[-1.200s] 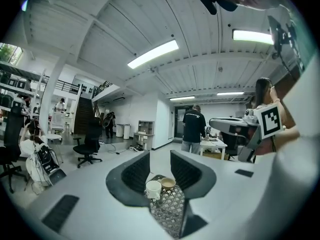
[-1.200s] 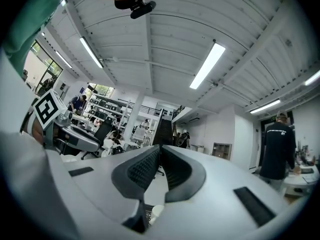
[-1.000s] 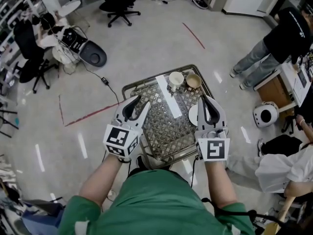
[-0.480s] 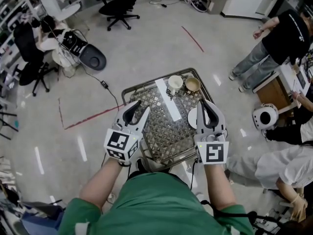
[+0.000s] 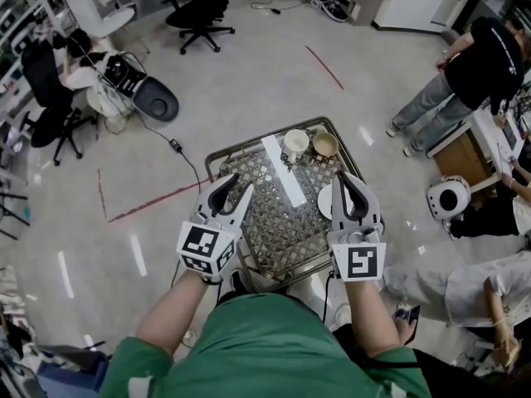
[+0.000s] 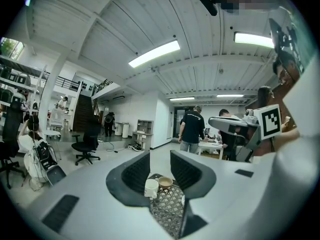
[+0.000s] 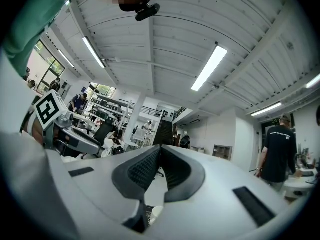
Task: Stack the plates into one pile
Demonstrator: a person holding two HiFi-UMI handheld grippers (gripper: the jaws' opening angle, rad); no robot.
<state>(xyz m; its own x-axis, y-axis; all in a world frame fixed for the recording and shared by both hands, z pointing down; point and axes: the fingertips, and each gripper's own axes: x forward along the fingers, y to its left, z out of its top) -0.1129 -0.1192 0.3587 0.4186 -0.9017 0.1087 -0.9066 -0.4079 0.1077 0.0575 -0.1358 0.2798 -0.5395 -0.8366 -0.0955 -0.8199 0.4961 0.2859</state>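
Glossy floor (image 5: 249, 89), metal table (image 5: 249, 142), ceramic plate (image 5: 324, 201)

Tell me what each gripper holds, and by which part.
Nothing is held: the left gripper has its jaws apart and empty, and the right gripper has its jaws shut together on nothing.

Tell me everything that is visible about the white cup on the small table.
The white cup is plain and glossy, ceramic by its look. It stands upright with its open mouth facing up. It sits near the far edge of the patterned table, just left of a brown bowl and close to the end of a white strip. Nothing holds it. What is inside cannot be seen.
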